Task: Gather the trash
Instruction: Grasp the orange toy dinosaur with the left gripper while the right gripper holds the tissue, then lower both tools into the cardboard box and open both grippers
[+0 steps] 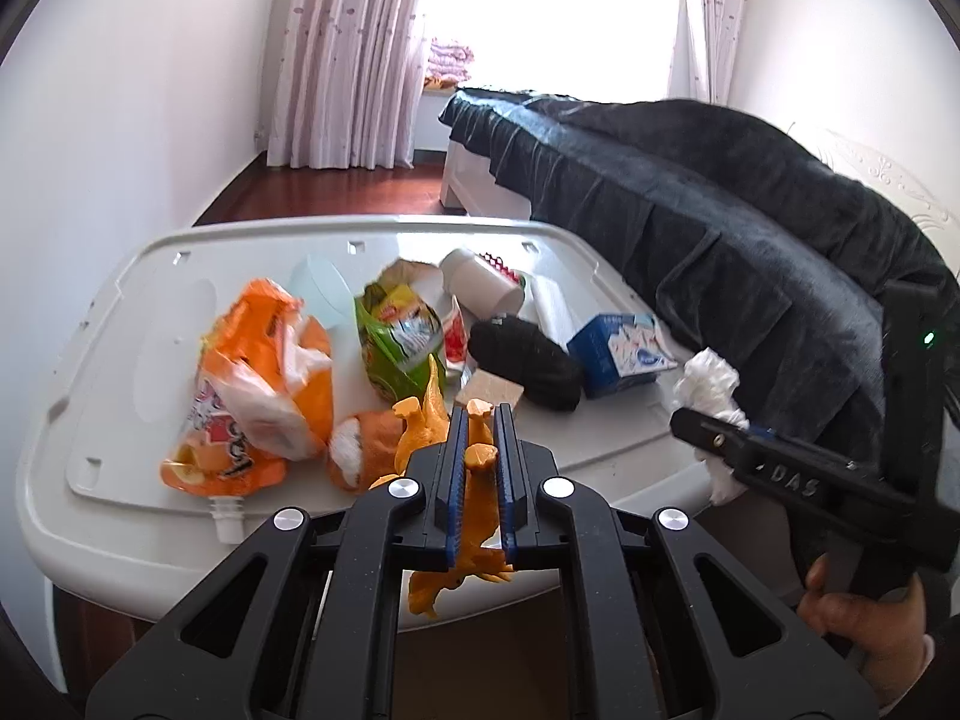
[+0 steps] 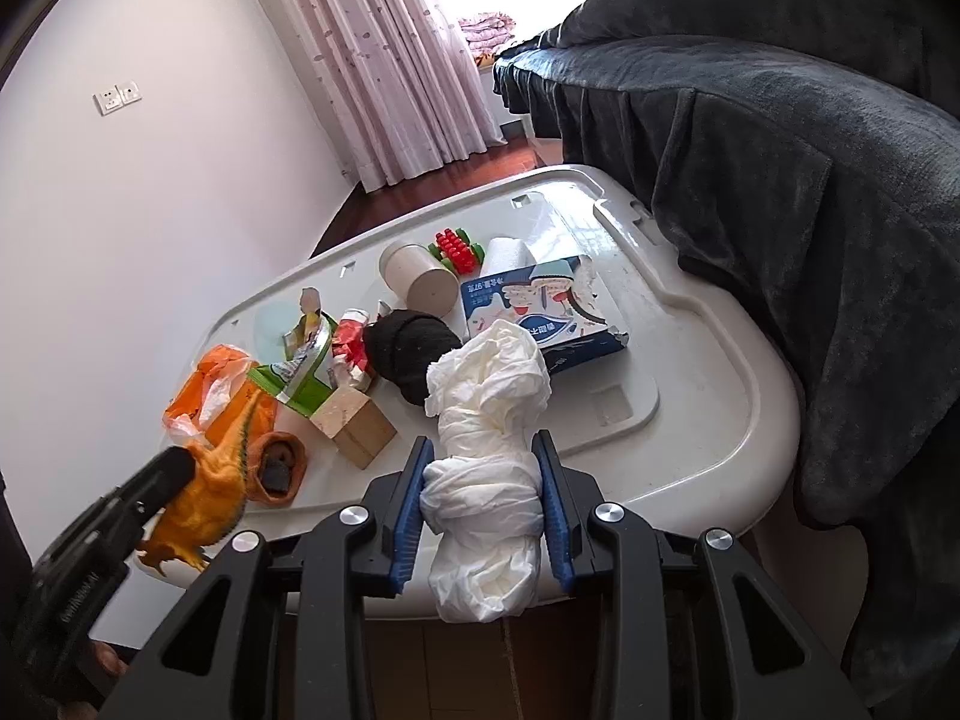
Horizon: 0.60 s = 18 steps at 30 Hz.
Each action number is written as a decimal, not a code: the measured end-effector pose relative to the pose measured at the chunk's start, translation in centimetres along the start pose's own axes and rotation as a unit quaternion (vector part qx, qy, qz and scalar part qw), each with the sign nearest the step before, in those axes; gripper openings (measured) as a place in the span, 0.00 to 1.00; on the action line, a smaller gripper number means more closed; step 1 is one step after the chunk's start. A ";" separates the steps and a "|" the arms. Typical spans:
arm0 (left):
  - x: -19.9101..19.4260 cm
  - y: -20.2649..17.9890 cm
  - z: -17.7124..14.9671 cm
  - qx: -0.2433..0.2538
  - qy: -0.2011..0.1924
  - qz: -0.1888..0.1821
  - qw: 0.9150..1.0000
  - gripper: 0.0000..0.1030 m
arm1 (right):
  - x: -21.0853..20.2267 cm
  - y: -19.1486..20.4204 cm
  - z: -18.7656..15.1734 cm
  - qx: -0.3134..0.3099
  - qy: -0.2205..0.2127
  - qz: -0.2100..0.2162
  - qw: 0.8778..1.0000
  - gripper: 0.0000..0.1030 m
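My left gripper (image 1: 481,411) is shut on an orange toy dinosaur (image 1: 480,456), lifted just above the near edge of the white plastic lid (image 1: 150,312). From the right wrist view the same gripper (image 2: 162,474) and dinosaur (image 2: 210,498) sit at the lower left. My right gripper (image 2: 485,438) is shut on a crumpled white tissue wad (image 2: 492,384), which bulges above and below the pads. In the left wrist view that gripper (image 1: 690,420) holds the tissue (image 1: 708,381) at the lid's right edge.
On the lid lie an orange snack bag (image 1: 258,396), a green packet (image 1: 399,342), a black sock ball (image 1: 528,366), a blue tissue box (image 2: 540,306), a cardboard tube (image 2: 420,279), a wooden block (image 2: 354,420) and a red-green toy (image 2: 457,249). A bed with a dark blanket (image 2: 780,180) borders the right.
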<state>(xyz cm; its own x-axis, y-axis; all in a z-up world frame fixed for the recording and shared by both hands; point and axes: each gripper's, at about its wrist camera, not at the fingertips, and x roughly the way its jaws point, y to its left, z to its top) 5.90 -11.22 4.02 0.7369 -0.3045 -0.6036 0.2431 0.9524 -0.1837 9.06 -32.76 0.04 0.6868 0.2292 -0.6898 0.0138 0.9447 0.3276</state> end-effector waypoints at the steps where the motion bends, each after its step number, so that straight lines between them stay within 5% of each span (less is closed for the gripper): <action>1: -0.4 0.0 0.1 0.000 -0.003 0.000 1.000 0.08 | -0.1 0.1 0.0 -0.002 -0.001 0.002 1.000 0.33; 11: -7.5 0.8 -1.1 0.018 -0.033 0.029 0.999 0.08 | -2.6 4.1 -1.3 -0.051 -0.011 0.044 0.998 0.33; 18: -10.6 1.6 -5.6 0.007 0.010 0.044 0.999 0.08 | -5.1 8.0 -7.0 -0.121 0.010 0.056 0.991 0.33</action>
<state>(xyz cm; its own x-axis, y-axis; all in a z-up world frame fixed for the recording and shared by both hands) -5.01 -6.42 5.79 0.7431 -0.2194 -0.6322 0.1875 0.9751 -0.1180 0.59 -24.72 1.63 0.6597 0.3385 -0.6710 -0.2377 0.9410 0.2410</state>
